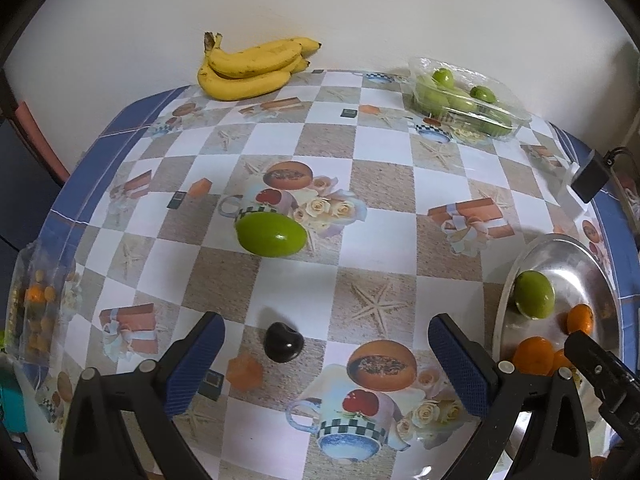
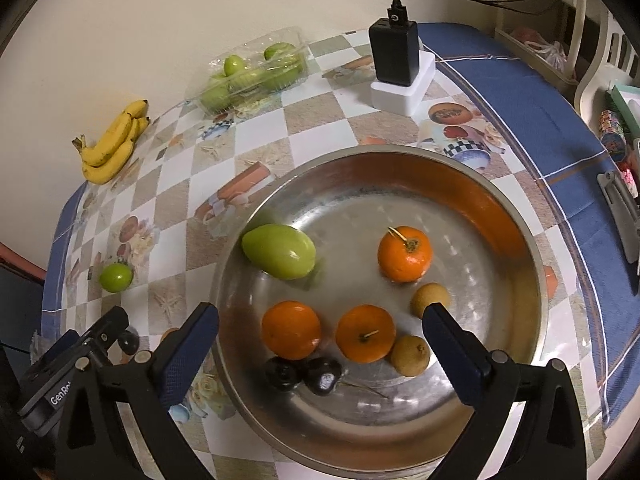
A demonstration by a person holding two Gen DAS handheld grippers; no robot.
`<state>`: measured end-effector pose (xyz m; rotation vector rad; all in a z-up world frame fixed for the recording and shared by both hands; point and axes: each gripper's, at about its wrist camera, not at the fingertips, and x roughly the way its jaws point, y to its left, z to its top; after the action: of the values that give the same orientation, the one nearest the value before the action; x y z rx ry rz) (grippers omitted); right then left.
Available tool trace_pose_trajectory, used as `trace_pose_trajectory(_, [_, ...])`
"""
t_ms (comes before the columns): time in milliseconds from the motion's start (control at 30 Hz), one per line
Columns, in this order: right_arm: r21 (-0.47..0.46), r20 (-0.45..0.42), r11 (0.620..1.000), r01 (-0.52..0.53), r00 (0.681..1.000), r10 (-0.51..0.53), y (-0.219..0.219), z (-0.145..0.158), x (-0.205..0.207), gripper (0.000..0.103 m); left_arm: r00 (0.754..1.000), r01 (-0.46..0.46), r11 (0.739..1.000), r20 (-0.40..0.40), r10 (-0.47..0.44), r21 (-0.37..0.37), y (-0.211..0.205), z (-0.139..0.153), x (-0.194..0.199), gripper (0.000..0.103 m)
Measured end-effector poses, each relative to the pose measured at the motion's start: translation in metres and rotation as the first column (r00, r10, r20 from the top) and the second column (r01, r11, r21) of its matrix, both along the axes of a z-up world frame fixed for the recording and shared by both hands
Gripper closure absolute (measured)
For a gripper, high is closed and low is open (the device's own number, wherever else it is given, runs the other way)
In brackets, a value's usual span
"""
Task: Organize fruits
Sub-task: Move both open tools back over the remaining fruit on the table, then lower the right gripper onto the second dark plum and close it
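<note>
Left claw (image 1: 326, 364) stands released over the cherry (image 1: 283, 342); centre it between the pads, then clench gently before carrying to the bowl (image 1: 560, 248).

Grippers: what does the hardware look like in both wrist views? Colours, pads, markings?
Both the left gripper and the right gripper have black plastic triangular finger frames with round silver fasteners. The fingers carry dark blue pads with a fine cross-hatched grip texture. The left unit's black body shows partial white lettering, "GenRo". No cables, hands or sleeves show.
</note>
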<state>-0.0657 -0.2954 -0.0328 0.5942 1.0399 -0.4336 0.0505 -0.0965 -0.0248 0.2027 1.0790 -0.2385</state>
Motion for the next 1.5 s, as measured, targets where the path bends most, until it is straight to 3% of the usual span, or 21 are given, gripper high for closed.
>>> trace_pose_trajectory(800, [-0.060, 0.038, 0.987, -0.148, 0.988, 0.150, 0.056, 0.017, 0.035, 0.001, 0.999, -0.033, 0.999, 0.043, 0.032, 0.020, 0.056, 0.019, 0.026, 0.000])
trace_pose_trajectory(1500, [0.016, 0.044, 0.942, -0.335, 0.941, 0.334, 0.141, 0.009, 0.091, 0.002, 0.975, -0.221, 0.974, 0.021, 0.222, -0.050, 0.144, 0.022, 0.057, 0.000])
